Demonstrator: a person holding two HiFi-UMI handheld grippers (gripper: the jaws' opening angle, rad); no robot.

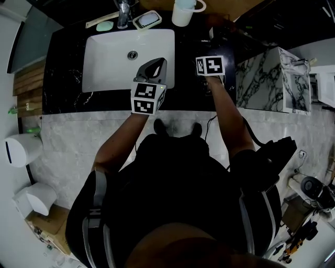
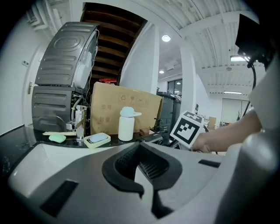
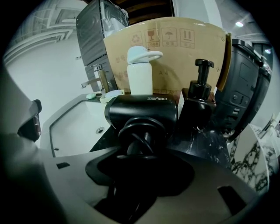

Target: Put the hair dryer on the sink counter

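The black hair dryer (image 3: 142, 111) fills the middle of the right gripper view, barrel lying crosswise and handle pointing back at me. Its cord is coiled round the handle. My right gripper (image 3: 142, 151) is shut on that wrapped handle, jaws standing wide around it. In the head view the right gripper (image 1: 210, 62) hovers over the black sink counter (image 1: 68, 57) just right of the white basin (image 1: 112, 57); the dryer is hidden under its marker cube there. My left gripper (image 1: 156, 67) hangs over the basin's right rim, shut and empty (image 2: 146, 175).
Behind the dryer stand a black pump bottle (image 3: 197, 105) and a white bottle (image 3: 139, 72) against a cardboard sheet (image 3: 175, 48). The faucet (image 1: 123, 13), a soap dish (image 1: 146, 20) and a green soap (image 1: 104, 25) line the back. A marbled box (image 1: 272, 78) borders the counter's right.
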